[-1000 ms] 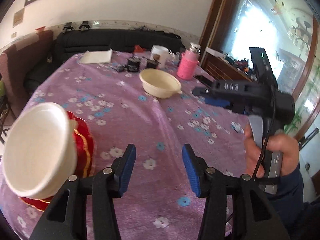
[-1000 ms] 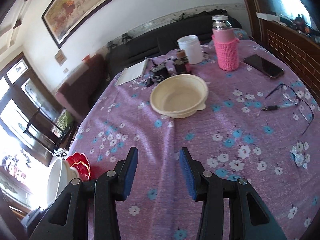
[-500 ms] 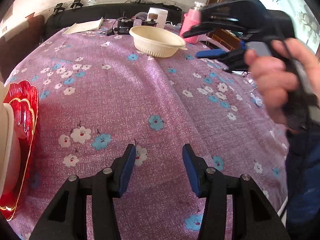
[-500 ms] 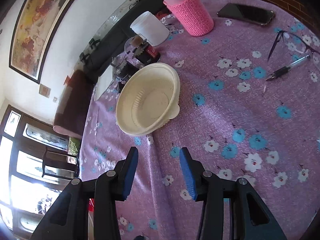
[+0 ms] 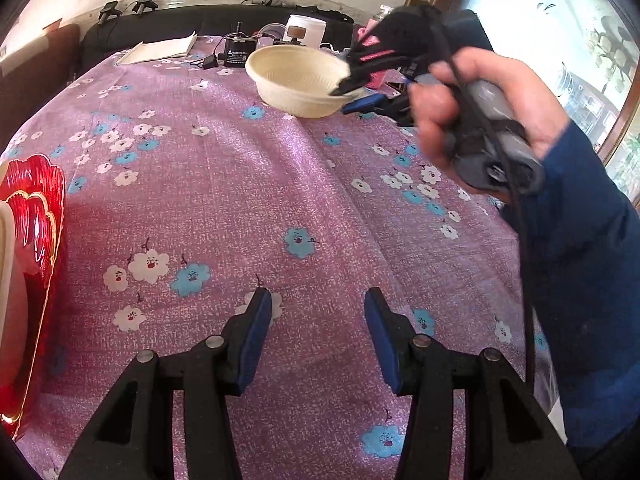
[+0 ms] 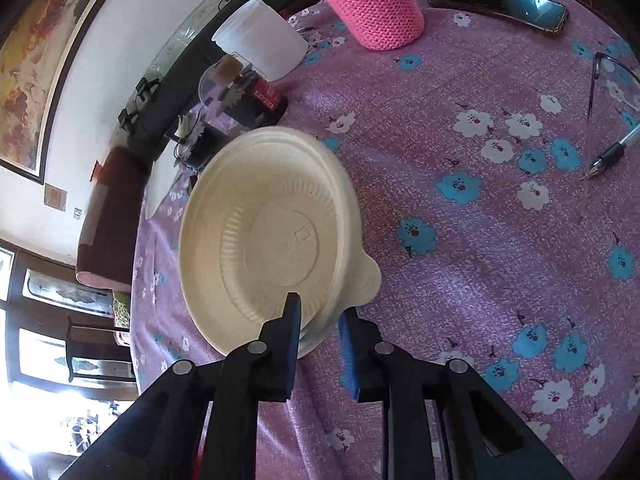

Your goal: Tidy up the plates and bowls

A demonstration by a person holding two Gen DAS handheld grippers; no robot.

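Note:
A cream bowl [image 6: 268, 232] sits on the purple flowered tablecloth [image 6: 480, 220]. My right gripper [image 6: 318, 320] straddles its near rim, one finger inside and one outside, jaws narrowed but a gap still shows. The bowl also shows in the left wrist view [image 5: 296, 80] at the far side, with the right gripper [image 5: 352, 92] at its right rim. My left gripper [image 5: 316, 332] is open and empty above the cloth. A red plate [image 5: 32, 240] with a cream bowl [image 5: 6, 264] on it lies at the left edge.
Beyond the bowl stand a pink knitted bottle [image 6: 372, 4], a white tub [image 6: 260, 48], dark small jars [image 6: 256, 100] and a notebook [image 5: 160, 48]. A phone [image 6: 500, 4], glasses [image 6: 612, 76] and a pen [image 6: 612, 152] lie at right.
My right gripper moved forward to the cream bowl and its jaws narrowed around the near rim. The left gripper stayed open and shifted only slightly.

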